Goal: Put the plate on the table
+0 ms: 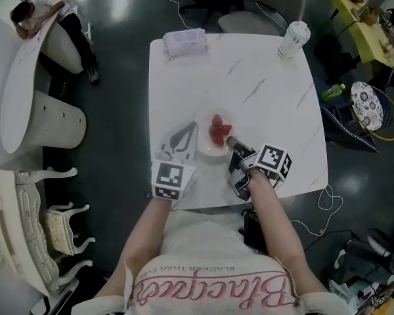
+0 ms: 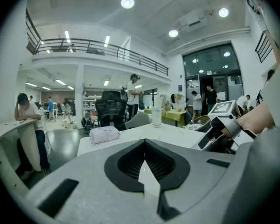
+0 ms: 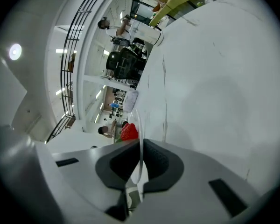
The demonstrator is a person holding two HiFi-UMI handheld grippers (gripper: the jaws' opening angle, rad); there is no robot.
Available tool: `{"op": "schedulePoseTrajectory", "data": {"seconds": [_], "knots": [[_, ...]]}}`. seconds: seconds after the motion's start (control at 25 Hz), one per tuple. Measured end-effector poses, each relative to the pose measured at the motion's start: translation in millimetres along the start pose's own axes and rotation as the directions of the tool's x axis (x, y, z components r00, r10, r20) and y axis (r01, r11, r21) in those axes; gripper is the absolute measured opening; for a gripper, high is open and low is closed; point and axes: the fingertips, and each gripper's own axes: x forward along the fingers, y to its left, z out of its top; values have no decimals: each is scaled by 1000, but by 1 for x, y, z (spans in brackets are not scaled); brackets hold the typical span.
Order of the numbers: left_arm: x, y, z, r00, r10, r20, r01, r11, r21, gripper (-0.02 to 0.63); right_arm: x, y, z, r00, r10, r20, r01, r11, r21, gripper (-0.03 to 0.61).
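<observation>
A small clear plate with red strawberries on it is at the near middle of the white marble table. I cannot tell whether it rests on the table or hangs just above it. My right gripper is shut on the plate's right rim. In the right gripper view the plate runs edge-on between the closed pads of the right gripper, with a strawberry behind it. My left gripper lies just left of the plate. The left gripper has its tips together, with nothing held.
A pack of tissues lies at the table's far left corner and a lidded cup stands at the far right corner. Grey chairs stand beyond the table. White furniture is to the left. Cables lie on the dark floor.
</observation>
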Motion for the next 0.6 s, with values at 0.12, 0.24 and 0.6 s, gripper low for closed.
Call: {"op": "schedulePoseTrajectory", "data": {"seconds": [0.12, 0.24, 0.6], "knots": [[-2, 8, -17, 999, 9, -36, -10, 1000, -14, 3, 14, -13, -11, 998, -43, -41, 41, 998, -53, 14], [-7, 13, -31, 998, 15, -62, -17, 999, -30, 3, 24, -26, -20, 994, -82, -73, 76, 993, -87, 14], [-17, 21, -44, 997, 19, -81, -23, 999, -44, 3, 32, -42, -22, 981, -188, -57, 168, 955, -245, 14]]}}
